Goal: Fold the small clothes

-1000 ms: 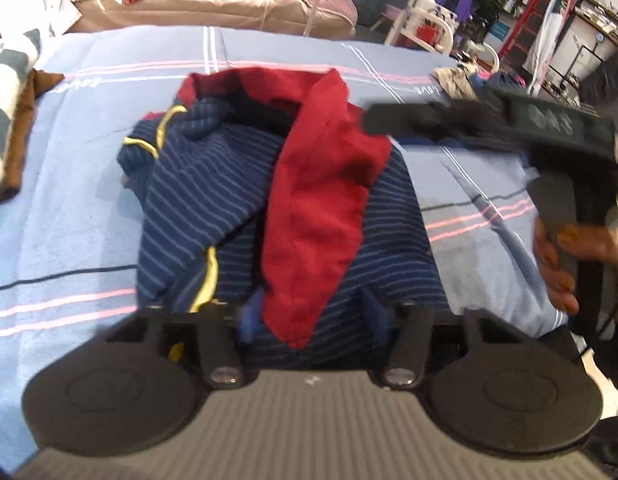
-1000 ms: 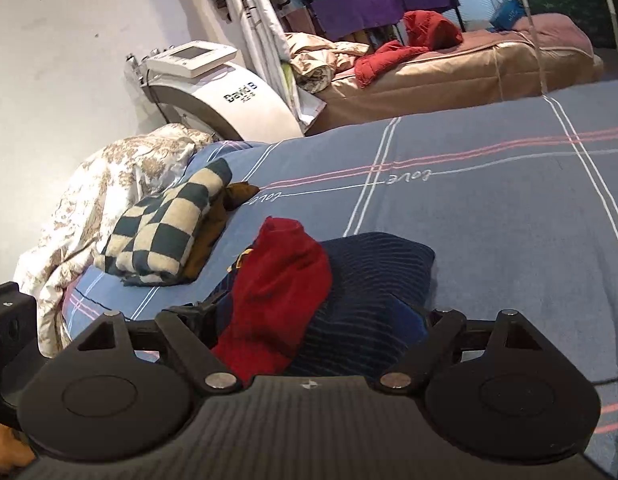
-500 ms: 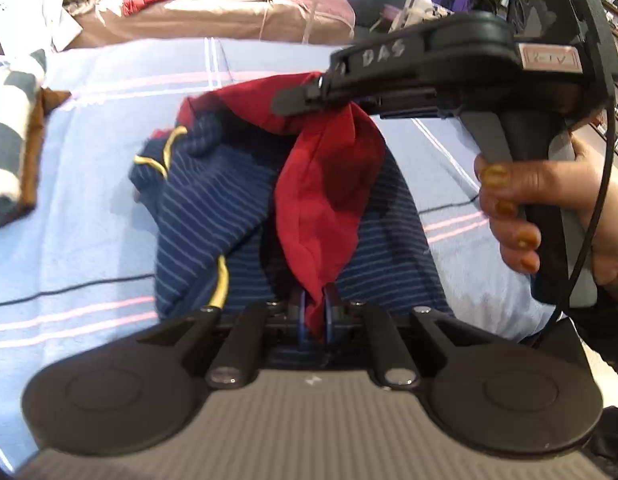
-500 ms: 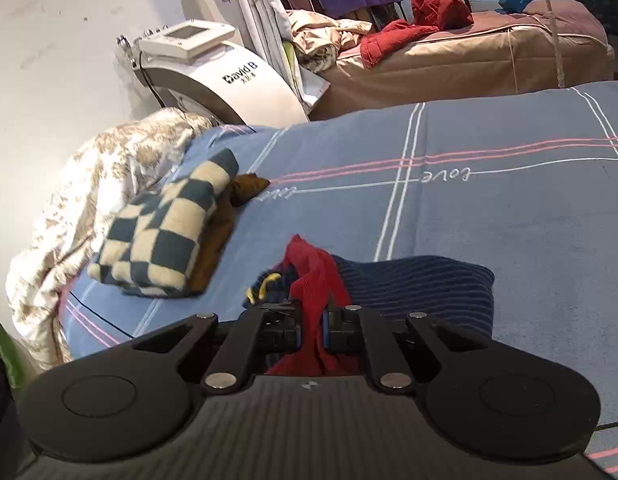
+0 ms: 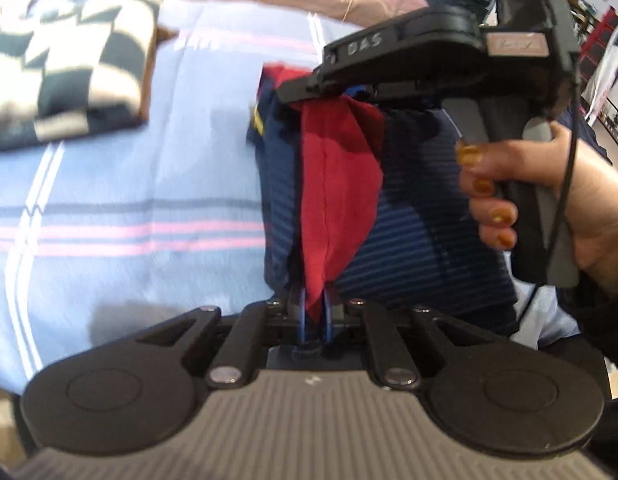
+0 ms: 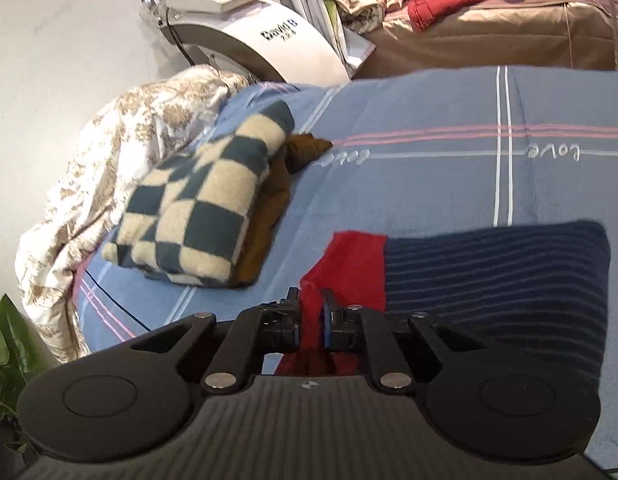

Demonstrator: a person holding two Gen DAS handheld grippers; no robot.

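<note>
Your left claw and right claw both clenched on red cloth, stretching it taut, ready for fold.

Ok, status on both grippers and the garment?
Left gripper shut on red fabric. Right gripper clamps its other end. Checkered blanket clear.

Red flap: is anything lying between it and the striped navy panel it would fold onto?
Nothing visible. The red flap is pinched at both ends by the left claw and right claw, over the bare navy striped garment.
</note>
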